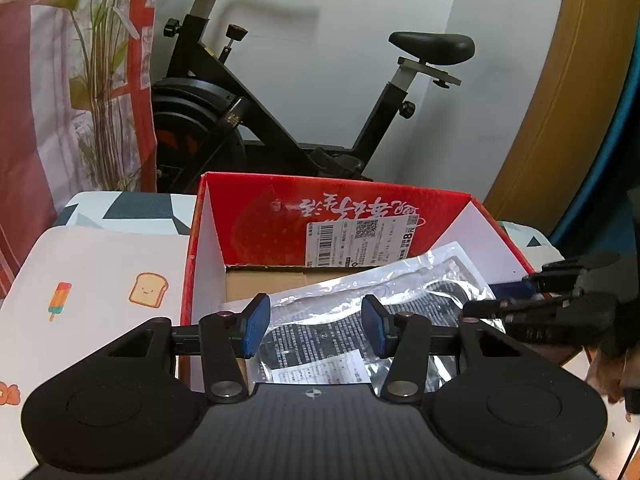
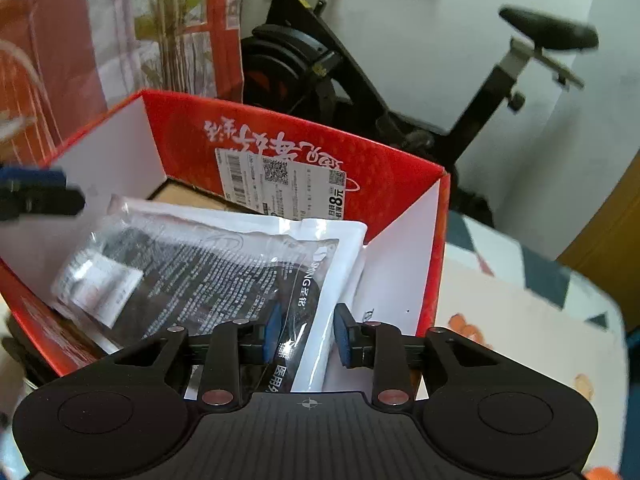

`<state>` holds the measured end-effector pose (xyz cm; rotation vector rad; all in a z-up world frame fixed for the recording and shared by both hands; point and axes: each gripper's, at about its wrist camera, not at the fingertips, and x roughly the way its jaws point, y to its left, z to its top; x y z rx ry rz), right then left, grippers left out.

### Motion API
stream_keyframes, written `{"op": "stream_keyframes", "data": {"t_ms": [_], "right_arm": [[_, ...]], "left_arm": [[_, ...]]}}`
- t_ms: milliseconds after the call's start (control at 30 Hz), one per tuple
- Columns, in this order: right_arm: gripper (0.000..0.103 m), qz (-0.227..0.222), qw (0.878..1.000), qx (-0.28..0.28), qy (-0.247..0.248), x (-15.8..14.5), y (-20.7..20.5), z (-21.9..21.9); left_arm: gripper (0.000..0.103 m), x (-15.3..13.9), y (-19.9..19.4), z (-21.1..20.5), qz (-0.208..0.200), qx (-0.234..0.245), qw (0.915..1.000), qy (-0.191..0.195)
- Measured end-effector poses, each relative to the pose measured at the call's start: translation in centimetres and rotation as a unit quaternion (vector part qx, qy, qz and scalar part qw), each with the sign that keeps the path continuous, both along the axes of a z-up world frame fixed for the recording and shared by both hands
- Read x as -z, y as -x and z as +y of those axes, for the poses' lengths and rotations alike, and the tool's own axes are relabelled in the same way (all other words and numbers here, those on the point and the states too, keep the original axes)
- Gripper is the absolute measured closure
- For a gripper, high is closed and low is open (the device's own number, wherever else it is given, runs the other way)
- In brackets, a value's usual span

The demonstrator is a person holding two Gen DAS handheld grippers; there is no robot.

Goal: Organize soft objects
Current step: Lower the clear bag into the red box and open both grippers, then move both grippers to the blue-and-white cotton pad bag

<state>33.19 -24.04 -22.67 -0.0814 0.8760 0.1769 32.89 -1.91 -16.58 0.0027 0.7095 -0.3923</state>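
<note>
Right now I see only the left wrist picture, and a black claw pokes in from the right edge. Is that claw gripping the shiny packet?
Observer: It doesn't look like it. In the right wrist view the right gripper is open, and the end of the plastic packet lies between its spread fingers.
Operator: What does that end of the packet look like?
Observer: It has a black panel with white lettering, next to a plain white border strip.
Operator: And what lies past the box on that side?
Observer: To the right of the red box there is a pale tablecloth with orange prints.
</note>
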Motion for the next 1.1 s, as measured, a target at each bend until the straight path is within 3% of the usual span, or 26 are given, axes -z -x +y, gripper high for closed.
{"op": "stream_keyframes", "data": {"t_ms": [133, 267, 467, 633, 767, 900, 1100], "right_arm": [[0.071, -0.017, 1.000, 0.008, -0.007, -1.4, -0.1, -1.0], [0.079, -0.003, 0.999, -0.018, -0.030, -1.5, -0.1, -1.0], [0.085, 0.099, 0.991, -0.048, -0.080, 1.3, -1.9, -0.2], [0.082, 0.169, 0.981, -0.056, -0.071, 2.6, -3.1, 1.2], [0.079, 0.198, 0.977, -0.050, -0.063, 3.3, -3.8, 1.8], [0.074, 0.194, 0.979, -0.038, -0.055, 3.3, -3.7, 2.0], [0.050, 0.131, 0.989, -0.001, -0.063, 1.2, -1.7, 1.6]], "left_arm": [[0.050, -0.2, 0.4, 0.1, -0.006, 0.002, 1.0000, -0.003], [0.050, 0.0, 0.3, 0.3, -0.004, -0.002, 1.0000, 0.001], [0.050, 0.5, 0.4, 0.2, 0.001, -0.001, 1.0000, -0.001], [0.050, 0.8, 0.3, 0.6, 0.006, -0.007, 1.0000, -0.002], [0.050, 1.0, 0.4, 0.8, 0.009, -0.011, 0.9999, -0.002], [0.050, 1.1, 0.6, 0.5, 0.006, -0.011, 0.9998, -0.013], [0.050, 0.5, 1.4, 0.7, -0.002, -0.016, 0.9997, -0.021]]}}
